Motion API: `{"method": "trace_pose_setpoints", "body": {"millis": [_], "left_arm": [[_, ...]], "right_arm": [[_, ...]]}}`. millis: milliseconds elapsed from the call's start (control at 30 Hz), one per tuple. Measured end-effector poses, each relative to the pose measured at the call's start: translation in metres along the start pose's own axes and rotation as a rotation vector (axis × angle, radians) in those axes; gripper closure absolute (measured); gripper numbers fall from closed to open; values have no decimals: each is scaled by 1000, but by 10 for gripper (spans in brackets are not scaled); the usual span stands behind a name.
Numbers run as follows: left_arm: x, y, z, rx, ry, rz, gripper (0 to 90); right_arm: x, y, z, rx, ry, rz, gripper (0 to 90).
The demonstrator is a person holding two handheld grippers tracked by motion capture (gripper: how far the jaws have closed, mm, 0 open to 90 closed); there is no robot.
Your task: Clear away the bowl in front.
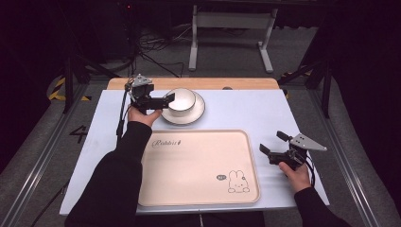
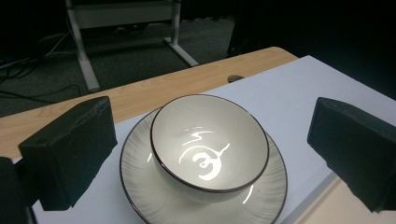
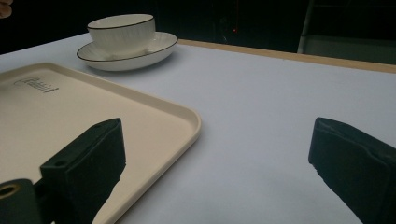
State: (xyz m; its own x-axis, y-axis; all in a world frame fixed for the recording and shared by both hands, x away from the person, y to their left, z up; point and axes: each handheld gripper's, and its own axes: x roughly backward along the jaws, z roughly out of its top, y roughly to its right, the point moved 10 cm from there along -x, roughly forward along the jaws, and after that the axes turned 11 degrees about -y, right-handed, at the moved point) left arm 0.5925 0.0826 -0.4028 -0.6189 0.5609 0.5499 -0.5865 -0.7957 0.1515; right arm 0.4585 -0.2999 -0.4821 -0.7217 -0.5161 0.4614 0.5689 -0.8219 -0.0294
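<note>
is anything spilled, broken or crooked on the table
Nothing stands out. The bowl sits upright and empty on its plate, the tray lies flat and bare, and no spill or crack shows.

A bowl (image 1: 181, 100) stands in a saucer (image 1: 198, 113) at the far centre-left of the table (image 1: 246, 109). A tray (image 1: 198, 165) lies on the table nearer the person, just before the saucer and apart from it. The left gripper (image 1: 163, 101) is at the saucer's left side; the right gripper (image 1: 273, 145) is beside the tray's right edge.
</note>
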Motion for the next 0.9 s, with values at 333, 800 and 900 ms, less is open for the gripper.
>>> {"method": "trace_pose_setpoints", "body": {"millis": [333, 800, 900], "left_arm": [[-13, -16, 7, 22, -30, 35, 26], [-40, -30, 1, 101, -123, 36, 105], [-47, -31, -5, 124, -156, 29, 127]], "right_arm": [[0, 0, 0, -3, 0, 3, 44], [1, 0, 0, -7, 1, 7, 44], [1, 0, 0, -6, 2, 8, 44]]}}
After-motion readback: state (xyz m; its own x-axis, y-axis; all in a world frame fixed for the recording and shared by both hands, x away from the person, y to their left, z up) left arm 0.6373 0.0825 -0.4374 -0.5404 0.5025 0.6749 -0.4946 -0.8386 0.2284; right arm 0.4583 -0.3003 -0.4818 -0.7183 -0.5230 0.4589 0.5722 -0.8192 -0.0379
